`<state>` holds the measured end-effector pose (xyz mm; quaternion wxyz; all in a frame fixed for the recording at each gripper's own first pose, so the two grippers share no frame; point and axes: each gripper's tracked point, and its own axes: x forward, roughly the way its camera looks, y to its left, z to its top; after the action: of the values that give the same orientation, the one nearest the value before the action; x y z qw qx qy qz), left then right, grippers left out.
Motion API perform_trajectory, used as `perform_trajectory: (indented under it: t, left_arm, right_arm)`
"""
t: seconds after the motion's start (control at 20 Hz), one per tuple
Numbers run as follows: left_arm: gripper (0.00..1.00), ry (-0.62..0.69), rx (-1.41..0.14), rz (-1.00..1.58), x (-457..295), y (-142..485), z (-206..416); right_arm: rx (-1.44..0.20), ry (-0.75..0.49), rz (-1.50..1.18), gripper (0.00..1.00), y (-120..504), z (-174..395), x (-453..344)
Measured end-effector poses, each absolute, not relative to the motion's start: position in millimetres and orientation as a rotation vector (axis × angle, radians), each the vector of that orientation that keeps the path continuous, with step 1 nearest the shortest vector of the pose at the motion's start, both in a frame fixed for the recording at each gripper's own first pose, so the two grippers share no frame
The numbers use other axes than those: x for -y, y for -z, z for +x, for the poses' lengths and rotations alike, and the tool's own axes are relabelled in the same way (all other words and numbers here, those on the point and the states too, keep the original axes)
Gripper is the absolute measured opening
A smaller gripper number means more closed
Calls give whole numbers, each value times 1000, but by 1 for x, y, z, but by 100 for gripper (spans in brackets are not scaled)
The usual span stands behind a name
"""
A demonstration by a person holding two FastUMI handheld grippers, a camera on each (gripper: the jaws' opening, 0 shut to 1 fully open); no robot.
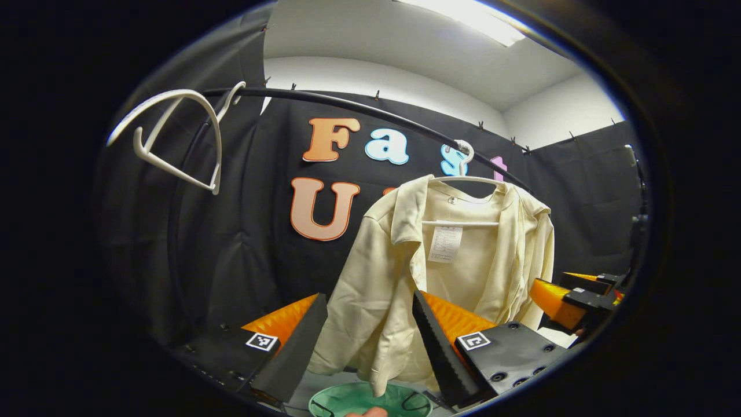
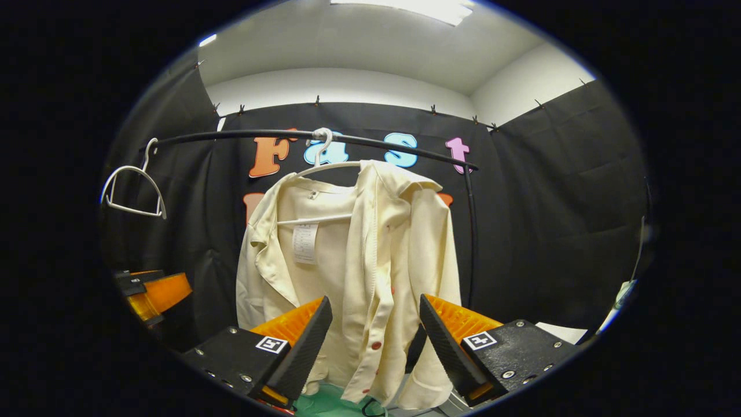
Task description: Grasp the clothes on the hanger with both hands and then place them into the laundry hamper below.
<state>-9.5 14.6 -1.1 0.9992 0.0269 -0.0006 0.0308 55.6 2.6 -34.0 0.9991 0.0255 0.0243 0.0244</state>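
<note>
Both tongs, left (image 1: 366, 341) and right (image 2: 375, 347), gape wide and empty (short of touching) before the hanging cream shirt (image 2: 370, 260).

Place: a recording booth made inside a plain room, probably a lab.
Walls: black cloth (image 2: 556, 191) clipped up, white wall above it.
Ceiling: white, with a bright light panel (image 2: 417, 7).
Furnishing: a dark clothes rail (image 2: 243, 136) with a spare white hanger (image 1: 173, 139).

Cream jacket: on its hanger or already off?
On: the cream jacket hangs from the white hanger hooked over the rail.
</note>
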Motion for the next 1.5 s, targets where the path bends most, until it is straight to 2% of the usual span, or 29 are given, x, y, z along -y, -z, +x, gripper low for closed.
perform_trajectory:
  t: [0.15, 0.55, 0.7, 0.75, 0.8, 0.9, 0.95, 1.2, 1.25, 1.35, 1.5]
  left_arm:
    - [96, -76, 1, 79, -21, 2, -12]
    - [96, -76, -2, 63, -28, 4, -17]
    - [100, -3, 5, 51, -14, 6, 0]
    - [97, 18, 2, 42, -10, 9, 10]
    - [97, 38, -1, 33, -3, 12, 22]
    - [100, 73, -6, 22, 12, 21, 50]
    - [97, 88, -5, 13, 18, 25, 64]
    - [97, 129, -7, -61, 67, 49, 131]
    - [100, 141, 1, -61, 75, 53, 141]
    - [97, 85, 32, -46, 73, 61, 164]
    - [97, -85, 73, 58, 40, 74, 187]
  right_arm:
    - [-96, -39, 71, 95, 51, 94, -13]
    - [-145, 109, -13, 94, 81, 163, -4]
    - [-148, 145, -25, 21, 73, 160, 20]
    - [-151, 122, -7, 13, 68, 156, 22]
    - [-145, 107, 11, 10, 61, 149, 25]
    - [-104, 82, 27, 9, 35, 128, 33]
    - [-73, 72, 22, 8, 20, 119, 38]
    - [3, 39, -27, 8, -28, 88, 57]
    - [6, 35, -27, 8, -34, 85, 60]
    - [8, 22, -22, 8, -39, 81, 64]
    - [9, 11, -20, 8, -39, 79, 71]
